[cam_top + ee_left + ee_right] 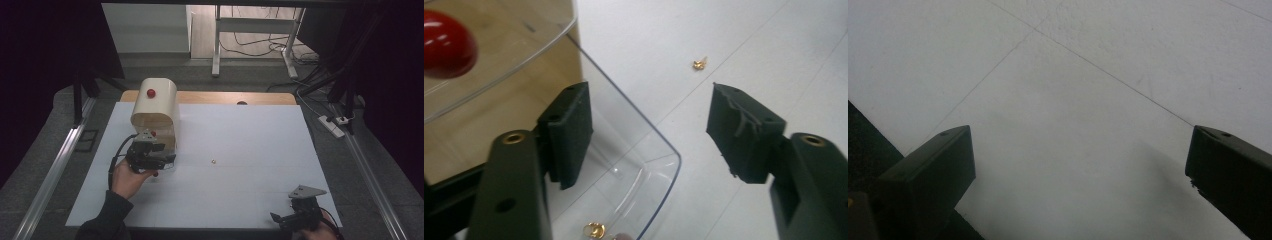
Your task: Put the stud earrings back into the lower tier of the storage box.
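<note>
- The left gripper (651, 132) is sitting right at the front of the cream box (156, 107), jaws spread apart with nothing pinched between them.
- The box's clear flap (634, 150) is lying under its left jaw, edge running between the two jaws, untouched by the pads.
- A small gold bit (699, 63) is lying on the white table (250, 190) just ahead of the jaws.
- The right gripper (1078, 175) is hovering over bare table, jaws wide and holding nothing.
</note>
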